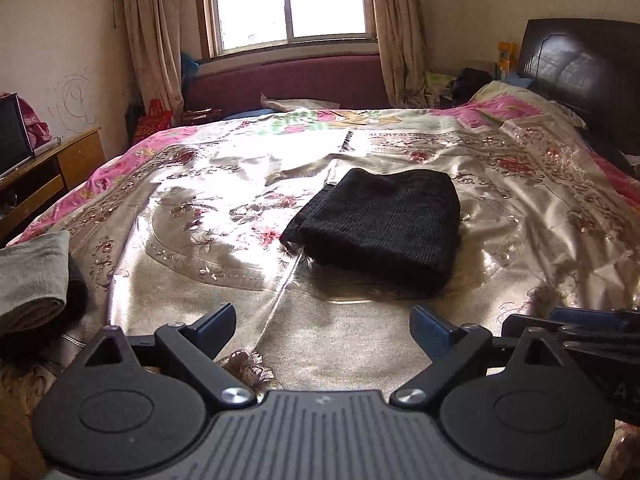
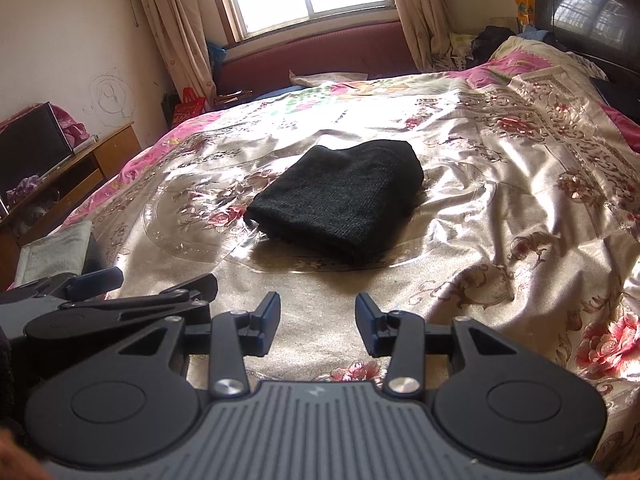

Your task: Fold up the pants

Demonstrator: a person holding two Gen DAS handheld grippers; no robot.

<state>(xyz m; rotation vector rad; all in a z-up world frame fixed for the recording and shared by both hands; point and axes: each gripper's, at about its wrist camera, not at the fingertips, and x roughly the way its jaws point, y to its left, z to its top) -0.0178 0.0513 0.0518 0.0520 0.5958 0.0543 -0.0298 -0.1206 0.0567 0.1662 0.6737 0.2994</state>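
The black pants [image 1: 380, 222] lie folded into a compact rectangle in the middle of the bed; the right wrist view shows the same bundle [image 2: 340, 200] ahead of the fingers. My left gripper [image 1: 324, 332] hovers over the near part of the bedspread, short of the pants, jaws wide apart with nothing between them. My right gripper [image 2: 316, 326] is likewise back from the pants, open and empty. Each gripper shows at the other view's edge: the right gripper [image 1: 580, 328] at the right, the left gripper [image 2: 100, 292] at the left.
A shiny floral bedspread [image 1: 200, 200] covers the bed. A folded grey garment [image 1: 32, 276] on a dark one lies at the near left edge. A wooden cabinet [image 1: 60, 168] with a screen stands left, a dark headboard [image 1: 580, 64] right, a window and maroon bench behind.
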